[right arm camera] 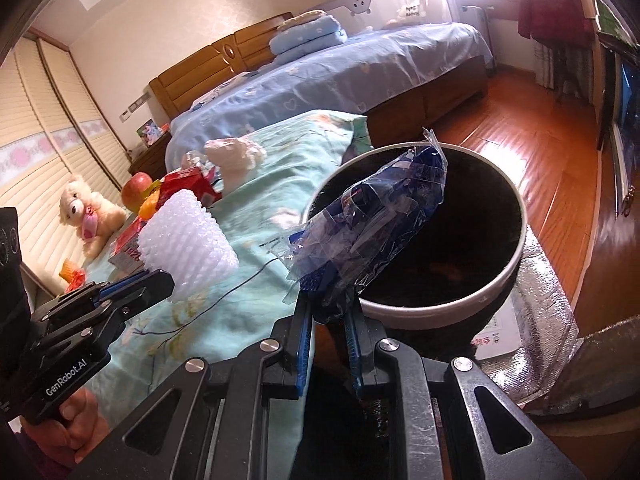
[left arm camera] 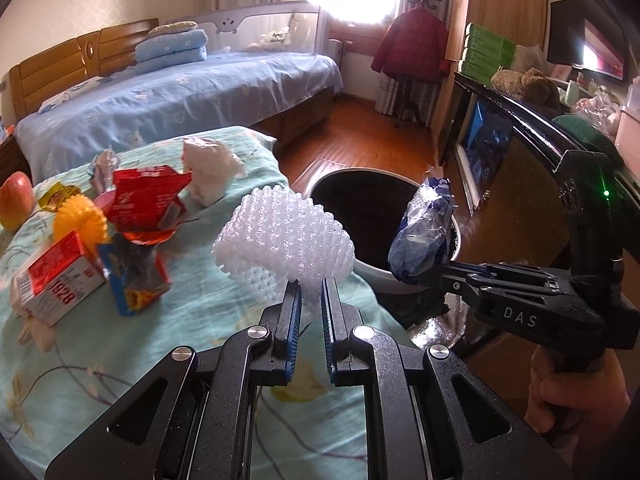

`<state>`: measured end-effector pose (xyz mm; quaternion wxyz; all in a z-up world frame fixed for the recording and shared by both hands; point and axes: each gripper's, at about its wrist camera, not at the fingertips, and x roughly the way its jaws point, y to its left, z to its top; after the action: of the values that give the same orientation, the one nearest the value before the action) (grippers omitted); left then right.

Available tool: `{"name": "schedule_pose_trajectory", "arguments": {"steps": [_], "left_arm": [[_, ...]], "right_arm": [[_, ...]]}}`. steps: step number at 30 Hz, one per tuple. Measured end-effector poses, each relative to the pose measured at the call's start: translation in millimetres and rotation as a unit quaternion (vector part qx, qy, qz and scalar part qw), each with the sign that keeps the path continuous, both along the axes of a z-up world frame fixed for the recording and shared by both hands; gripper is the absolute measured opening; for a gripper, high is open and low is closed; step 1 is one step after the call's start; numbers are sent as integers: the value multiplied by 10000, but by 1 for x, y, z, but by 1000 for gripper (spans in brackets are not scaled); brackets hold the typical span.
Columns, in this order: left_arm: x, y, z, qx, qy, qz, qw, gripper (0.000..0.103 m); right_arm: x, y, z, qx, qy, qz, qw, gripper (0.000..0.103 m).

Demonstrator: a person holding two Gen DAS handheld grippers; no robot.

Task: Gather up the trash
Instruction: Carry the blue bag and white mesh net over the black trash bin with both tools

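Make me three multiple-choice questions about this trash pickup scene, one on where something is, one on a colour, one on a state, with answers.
1. Where is the apple?
A. on the green floral bedspread
B. in the bin
C. on the wooden floor

2. What colour is the foam net in the left tool?
A. red
B. white
C. black

3. What is the right tool doing?
A. standing open and empty
B. lying on the bed
C. clamped on a crumpled blue and clear wrapper

Answers:
1 A, it rests on the bedspread beside the pile of packaging.
2 B, the mesh sleeve is plainly white.
3 C, the wrapper is pinched between the pads, in front of the open bin.
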<state>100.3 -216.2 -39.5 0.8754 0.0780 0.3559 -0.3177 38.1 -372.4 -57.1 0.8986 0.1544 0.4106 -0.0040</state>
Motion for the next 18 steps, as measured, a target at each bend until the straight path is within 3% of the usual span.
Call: {"name": "schedule_pose_trajectory", "arguments": {"steps": [18], "left_arm": [[36,-53,-4,-76,343,-383,9986,10]], "right_arm": [[24,-46,-5,-276,265,-290,9988,16]]}}
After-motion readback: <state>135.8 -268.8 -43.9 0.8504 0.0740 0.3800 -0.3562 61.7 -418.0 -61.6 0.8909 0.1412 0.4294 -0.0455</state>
